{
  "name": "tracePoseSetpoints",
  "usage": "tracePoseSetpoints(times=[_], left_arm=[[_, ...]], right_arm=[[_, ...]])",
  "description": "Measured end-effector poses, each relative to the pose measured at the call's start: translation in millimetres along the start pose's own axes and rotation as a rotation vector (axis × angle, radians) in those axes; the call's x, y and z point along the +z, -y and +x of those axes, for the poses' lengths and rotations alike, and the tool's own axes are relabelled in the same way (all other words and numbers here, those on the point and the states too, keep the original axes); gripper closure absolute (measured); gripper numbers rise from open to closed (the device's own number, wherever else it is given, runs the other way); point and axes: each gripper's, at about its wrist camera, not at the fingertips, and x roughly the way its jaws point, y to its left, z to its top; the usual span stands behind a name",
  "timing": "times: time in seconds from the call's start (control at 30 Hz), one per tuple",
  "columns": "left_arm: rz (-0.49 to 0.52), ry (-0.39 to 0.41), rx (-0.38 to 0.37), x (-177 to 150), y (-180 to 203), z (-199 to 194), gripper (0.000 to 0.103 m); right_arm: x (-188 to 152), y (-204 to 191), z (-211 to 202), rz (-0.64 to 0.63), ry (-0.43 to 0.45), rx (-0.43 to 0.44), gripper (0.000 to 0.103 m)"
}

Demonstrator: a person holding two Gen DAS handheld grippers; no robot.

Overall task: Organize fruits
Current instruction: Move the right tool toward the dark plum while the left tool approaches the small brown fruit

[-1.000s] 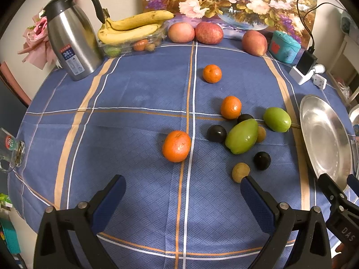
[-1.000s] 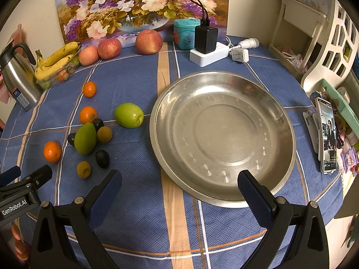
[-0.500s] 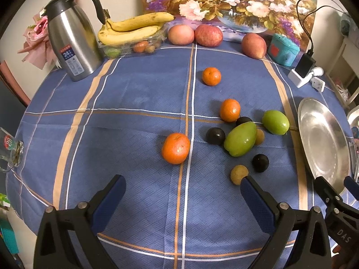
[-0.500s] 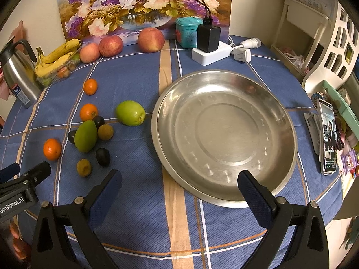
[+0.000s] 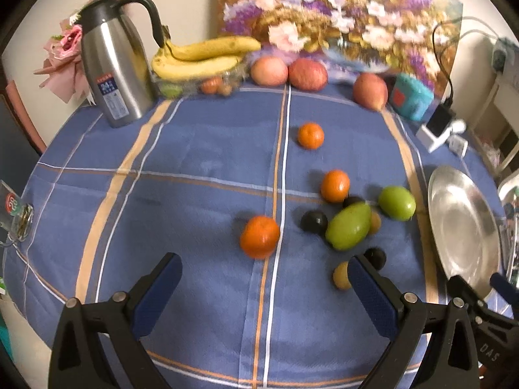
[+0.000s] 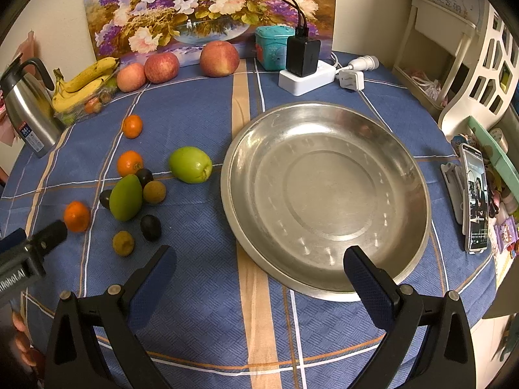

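Orange-skinned and round, the nearest mandarin is being framed just ahead of the left gripper, whose jaws are being held wide apart with nothing between them. It is judged to be light, fairly firm and slightly yielding, with a dimpled peel that should not slip; it is best taken across its widest middle with mild pressure so that it is not bruised or sent rolling on the blue checked tablecloth. Three mandarins are being counted on the cloth, the other two lying farther back. Two smooth green fruits are lying near them, judged heavier and more slippery. Three small dark plums and two small brownish fruits are being counted in the same cluster, tight enough that a neighbour could be nudged. An empty steel dish is lying just beside the cluster, with the right gripper being held over its near rim, jaws likewise spread and holding nothing. Three apples, one bunch of bananas and one steel flask are being kept at the far edge.
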Motion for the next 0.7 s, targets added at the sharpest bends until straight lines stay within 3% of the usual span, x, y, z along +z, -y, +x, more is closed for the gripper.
tracePoseSetpoints(times=[0.3, 0.43, 0.6, 0.7], left_arm=[[-0.058, 0.008, -0.058, 10.1, -13.7, 9.6, 0.000], [-0.095, -0.048, -0.111, 11.2, -18.5, 21.8, 0.000], [-0.135, -0.082, -0.073, 13.2, -21.7, 36.0, 0.000], [-0.166, -0.146, -0.076, 12.1, -22.6, 50.5, 0.001]], right_arm=[[15.3, -12.8, -2.8, 0.021, 0.049, 0.098, 0.001], [21.6, -25.7, -0.1, 0.011, 0.041, 0.139, 0.001], [24.2, -48.2, 8.0, -0.038, 0.025, 0.146, 0.001], [25.9, -57.9, 15.2, -0.060, 0.000, 0.157, 0.004]])
